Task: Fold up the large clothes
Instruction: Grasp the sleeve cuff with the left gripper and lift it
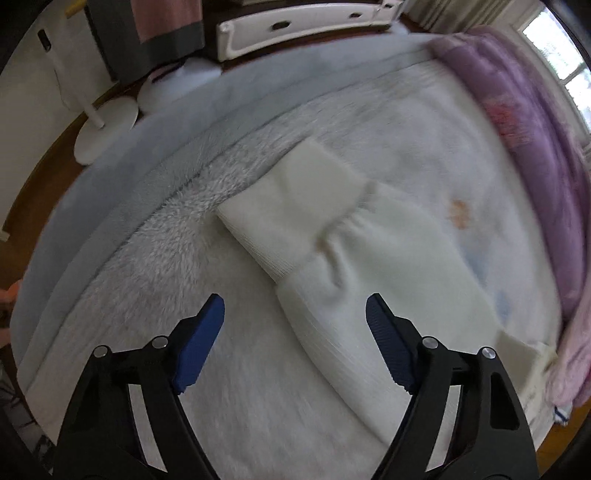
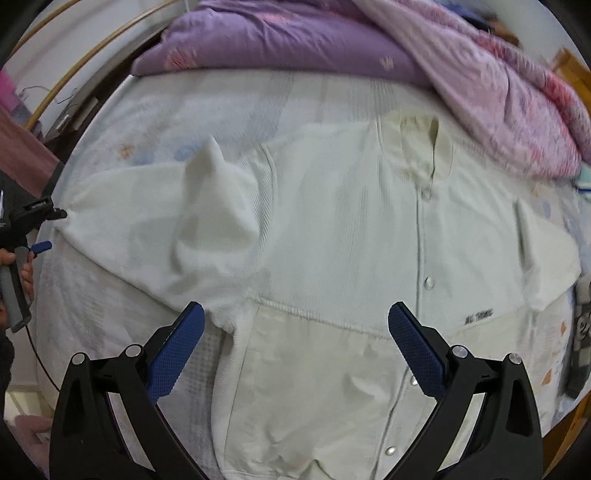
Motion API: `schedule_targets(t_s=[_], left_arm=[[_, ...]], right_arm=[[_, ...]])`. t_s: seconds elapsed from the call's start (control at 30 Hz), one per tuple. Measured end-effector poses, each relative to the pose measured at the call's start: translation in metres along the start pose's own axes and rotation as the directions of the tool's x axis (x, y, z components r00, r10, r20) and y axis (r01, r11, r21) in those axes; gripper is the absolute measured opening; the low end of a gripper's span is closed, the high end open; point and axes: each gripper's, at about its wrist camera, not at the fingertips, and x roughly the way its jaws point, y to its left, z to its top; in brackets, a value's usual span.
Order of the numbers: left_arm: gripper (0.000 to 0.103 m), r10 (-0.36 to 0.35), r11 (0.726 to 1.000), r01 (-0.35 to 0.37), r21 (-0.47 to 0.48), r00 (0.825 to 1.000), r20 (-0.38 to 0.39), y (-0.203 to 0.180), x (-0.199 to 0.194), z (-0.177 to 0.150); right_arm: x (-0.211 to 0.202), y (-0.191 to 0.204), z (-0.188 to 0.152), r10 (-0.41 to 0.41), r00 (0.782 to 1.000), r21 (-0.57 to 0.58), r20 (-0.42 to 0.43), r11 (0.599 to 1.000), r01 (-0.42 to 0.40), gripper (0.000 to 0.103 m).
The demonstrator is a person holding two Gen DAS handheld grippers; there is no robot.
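White jacket (image 2: 332,229) lies spread flat on the bed (image 2: 122,354), front up, collar toward the purple quilt (image 2: 280,40). Left gripper (image 1: 295,343) hovers jaws apart over the sleeve (image 1: 332,258); right gripper (image 2: 295,347) jaws apart above the hem, both holding nothing.

A fluffy white blanket (image 1: 155,280) covers the bed. Along its far edge lies a pale blue sheet (image 1: 122,184). A purple quilt (image 2: 280,40) is heaped at the blanket's head end, and a pink floral quilt (image 2: 517,110) is draped beside it. Beyond the blue sheet, off the blanket, a white fan base (image 1: 107,129) stands on the wooden floor (image 1: 40,173), near a white plastic rail (image 1: 295,29).
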Motion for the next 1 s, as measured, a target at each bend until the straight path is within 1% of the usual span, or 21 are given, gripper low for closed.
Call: schedule_targets(t_s=[0.03, 0.13, 0.2, 0.23, 0.27, 0.3, 0.37, 0.4, 0.43, 0.5, 0.53, 0.57, 0.6, 0.63, 0.67, 0.73, 0.8, 0.83, 0.87, 0.9, 1.0], left_arm=[[0.073, -0.004, 1.0, 0.004, -0.017, 1.0, -0.01, 0.003, 0.009, 0.003], [0.07, -0.021, 0.999, 0.021, -0.042, 1.0, 0.005, 0.005, 0.019, 0.01], [0.047, -0.032, 0.999, 0.032, -0.013, 0.999, 0.021, 0.001, 0.02, 0.013], [0.026, -0.067, 0.998, 0.067, 0.011, 0.997, 0.034, -0.001, 0.015, 0.014], [0.017, -0.071, 0.997, 0.07, 0.015, 0.996, 0.047, -0.001, 0.01, 0.015], [0.016, -0.086, 0.996, 0.085, 0.017, 0.994, 0.066, -0.001, 0.002, 0.015], [0.016, -0.077, 0.997, 0.076, 0.012, 0.99, 0.121, 0.01, -0.022, 0.016], [0.016, -0.079, 0.997, 0.081, -0.008, 0.986, 0.143, 0.02, -0.034, 0.017], [0.016, -0.102, 0.994, 0.108, -0.031, 0.982, 0.156, 0.031, -0.046, 0.017], [0.016, -0.134, 0.989, 0.143, -0.041, 0.977, 0.167, 0.042, -0.063, 0.012], [0.016, -0.121, 0.992, 0.126, -0.017, 0.978, 0.167, 0.042, -0.068, 0.006], [0.016, -0.097, 0.995, 0.097, 0.011, 0.981, 0.171, 0.037, -0.07, 0.002], [0.016, -0.068, 0.997, 0.061, 0.046, 0.981, 0.179, 0.035, -0.074, -0.005], [0.016, -0.042, 0.997, 0.03, 0.068, 0.982, 0.186, 0.034, -0.079, -0.012], [0.016, -0.03, 0.998, 0.017, 0.068, 0.981, 0.19, 0.034, -0.082, -0.017], [0.016, -0.034, 0.999, 0.025, 0.046, 0.977, 0.209, 0.036, -0.096, -0.03], [0.016, -0.024, 0.998, 0.008, 0.066, 0.969, 0.246, 0.029, -0.115, -0.045], [0.016, -0.016, 0.996, -0.007, 0.084, 0.963, 0.27, 0.022, -0.124, -0.053], [0.016, -0.014, 0.994, -0.021, 0.11, 0.952, 0.305, 0.011, -0.14, -0.063], [0.016, -0.021, 0.991, -0.025, 0.132, 0.941, 0.338, 0.0, -0.157, -0.072], [0.016, -0.059, 0.982, -0.022, 0.19, 0.91, 0.41, -0.046, -0.198, -0.102]], right_arm=[[0.006, -0.001, -0.002, 0.0, 1.0, -0.001, -0.01, 1.0, 0.0, 0.095], [0.024, -0.001, -0.004, 0.004, 0.999, -0.005, -0.045, 1.0, -0.004, 0.095], [0.03, 0.0, -0.004, 0.009, 0.999, -0.004, -0.05, 1.0, -0.009, 0.095], [0.033, 0.0, -0.002, 0.014, 0.999, -0.007, -0.051, 1.0, -0.014, 0.095], [0.034, 0.001, -0.001, 0.013, 0.999, -0.011, -0.05, 1.0, -0.014, 0.095], [0.037, 0.002, 0.001, 0.007, 0.999, -0.017, -0.045, 1.0, -0.008, 0.095], [0.046, 0.004, 0.006, 0.025, 0.999, -0.026, -0.044, 0.999, -0.026, 0.094], [0.051, 0.004, 0.008, 0.037, 0.998, -0.027, -0.047, 0.999, -0.039, 0.09], [0.059, 0.006, 0.01, 0.063, 0.997, -0.03, -0.055, 0.997, -0.064, 0.082], [0.071, 0.012, 0.013, 0.113, 0.992, -0.041, -0.063, 0.992, -0.116, 0.075], [0.076, 0.017, 0.014, 0.135, 0.989, -0.055, -0.063, 0.989, -0.139, 0.062], [0.084, 0.024, 0.014, 0.161, 0.985, -0.075, -0.067, 0.983, -0.166, 0.053], [0.091, 0.03, 0.014, 0.184, 0.98, -0.086, -0.074, 0.978, -0.19, 0.05], [0.103, 0.037, 0.013, 0.201, 0.975, -0.094, -0.098, 0.973, -0.21, 0.042], [0.112, 0.039, 0.012, 0.211, 0.97, -0.089, -0.118, 0.971, -0.222, 0.037], [0.131, 0.042, 0.007, 0.204, 0.967, -0.089, -0.155, 0.972, -0.22, 0.035], [0.138, 0.042, 0.007, 0.212, 0.964, -0.118, -0.162, 0.965, -0.233, 0.035], [0.136, 0.038, 0.009, 0.236, 0.957, -0.115, -0.171, 0.959, -0.258, 0.035], [0.133, 0.034, 0.011, 0.258, 0.951, -0.107, -0.172, 0.954, -0.279, 0.035], [0.126, 0.023, 0.012, 0.301, 0.939, -0.084, -0.166, 0.944, -0.318, 0.035], [0.101, -0.019, 0.012, 0.349, 0.93, -0.012, -0.114, 0.936, -0.353, 0.036]])
